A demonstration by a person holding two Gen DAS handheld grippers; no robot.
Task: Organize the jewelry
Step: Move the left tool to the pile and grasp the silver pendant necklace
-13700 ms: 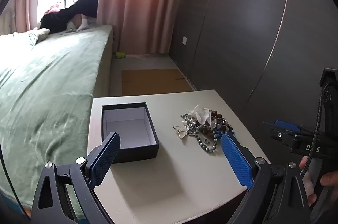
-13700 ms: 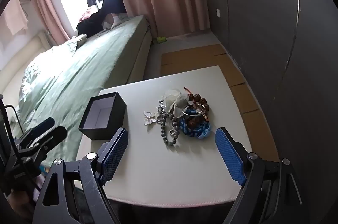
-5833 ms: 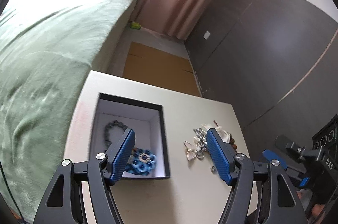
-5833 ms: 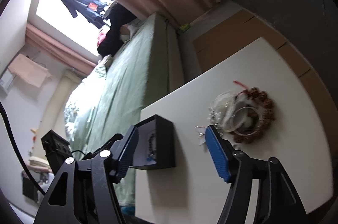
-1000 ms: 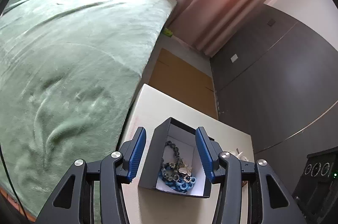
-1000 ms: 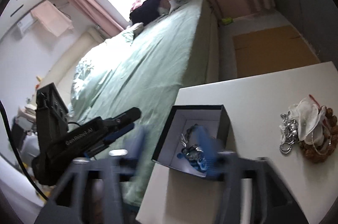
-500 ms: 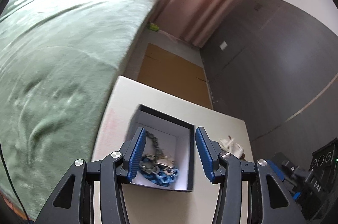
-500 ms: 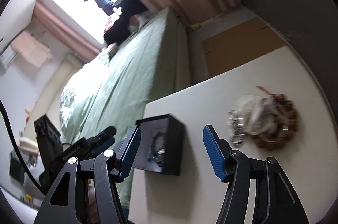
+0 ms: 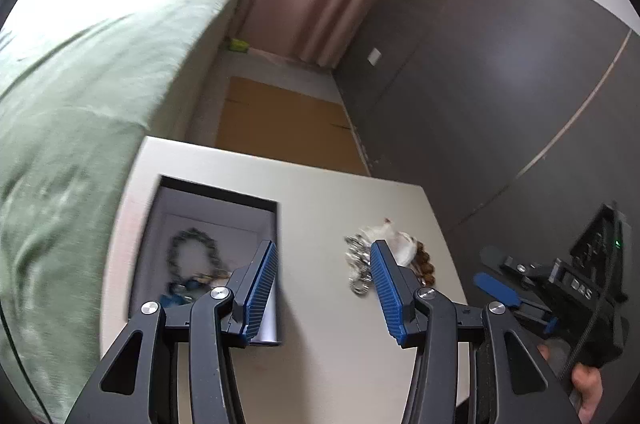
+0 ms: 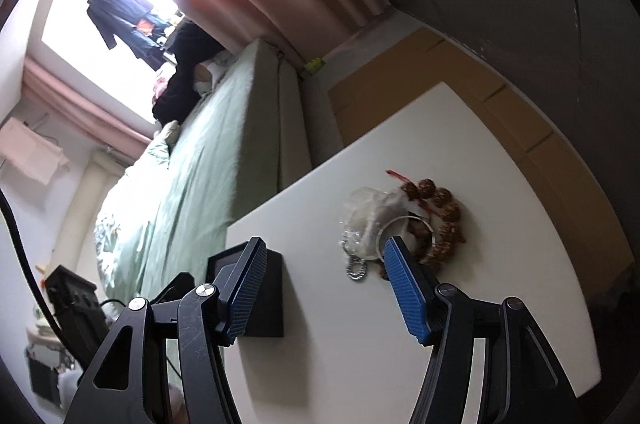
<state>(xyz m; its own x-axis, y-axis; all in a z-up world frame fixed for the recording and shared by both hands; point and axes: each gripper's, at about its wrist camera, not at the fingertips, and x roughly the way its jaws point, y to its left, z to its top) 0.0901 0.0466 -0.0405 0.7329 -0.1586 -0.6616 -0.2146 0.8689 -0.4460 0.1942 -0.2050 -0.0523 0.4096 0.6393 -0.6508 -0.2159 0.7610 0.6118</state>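
Note:
A black box [image 9: 218,198] with a white lining stands at the left of the white table [image 9: 328,192]. Inside lie a grey bead bracelet [image 9: 192,256] and a blue piece [image 9: 176,298]. To its right is a jewelry pile [image 9: 384,248]: brown wooden beads [image 10: 444,216], a white pouch [image 10: 372,216], a silver bangle [image 10: 404,224] and a silver chain [image 10: 356,268]. My left gripper [image 9: 323,252] hangs open over bare table between box and pile. My right gripper [image 10: 326,248] is open too, with its right finger in front of the pile and the box [image 10: 264,300] behind its left finger.
A green bed [image 9: 80,84] runs along the table's left side. Flat cardboard [image 9: 280,120] lies on the floor beyond the far edge, and a dark wall panel [image 9: 480,104] stands to the right. A hand holding the right gripper's body [image 9: 588,288] shows at the table's right edge.
The left gripper slid right, from over the box to the gap between box and pile. The right gripper rolled and swung toward the pile. Neither gripper's opening changed.

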